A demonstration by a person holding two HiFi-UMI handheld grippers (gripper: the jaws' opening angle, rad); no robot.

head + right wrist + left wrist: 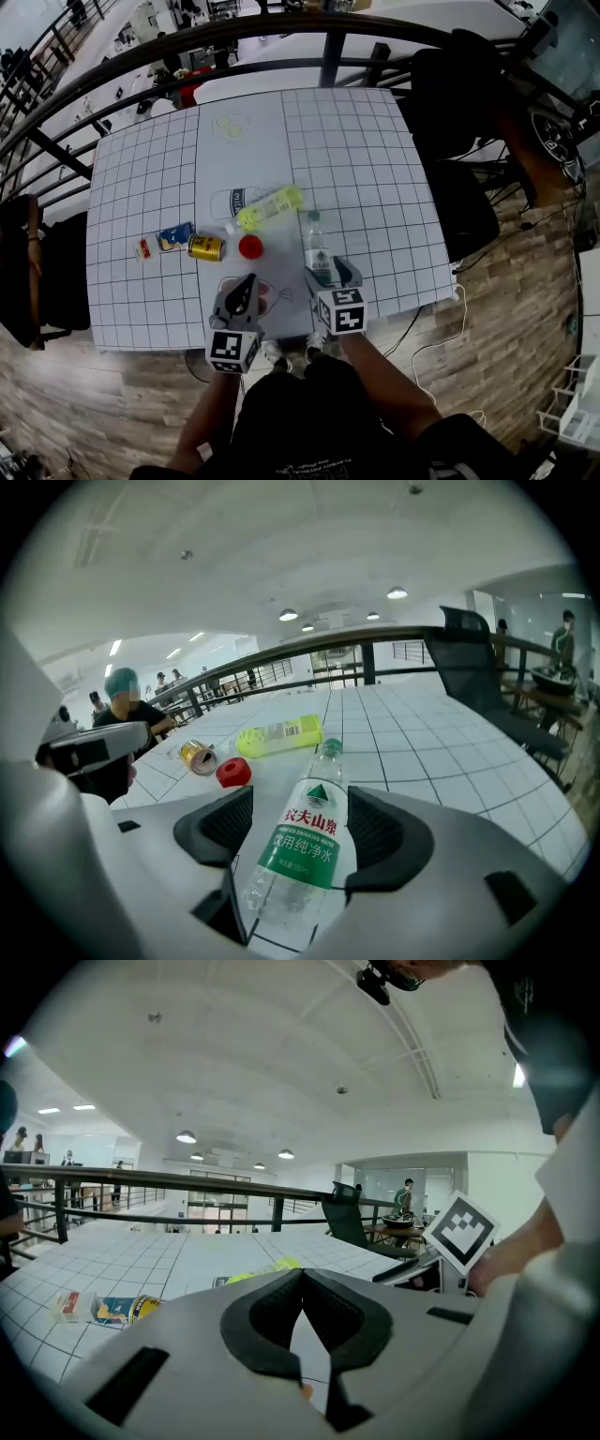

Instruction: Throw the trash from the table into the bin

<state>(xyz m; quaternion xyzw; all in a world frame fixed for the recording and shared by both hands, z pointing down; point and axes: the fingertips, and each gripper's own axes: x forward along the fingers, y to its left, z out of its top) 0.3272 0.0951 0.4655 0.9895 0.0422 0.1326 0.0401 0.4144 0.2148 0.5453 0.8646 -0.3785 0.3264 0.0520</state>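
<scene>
Head view: I see water bottle (317, 246) lying on table (375, 178) directly ahead of right gripper (333, 274), long axis pointing away, cap at far end; left gripper (247, 284) farther off.
Left gripper view: jaws closed together, nothing held.
Right gripper view: jaws wide apart, water bottle between pads, no contact I can see.

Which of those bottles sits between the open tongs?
The clear water bottle with the green label, between the right tongs; the yellow-green bottle lies farther off.
</scene>
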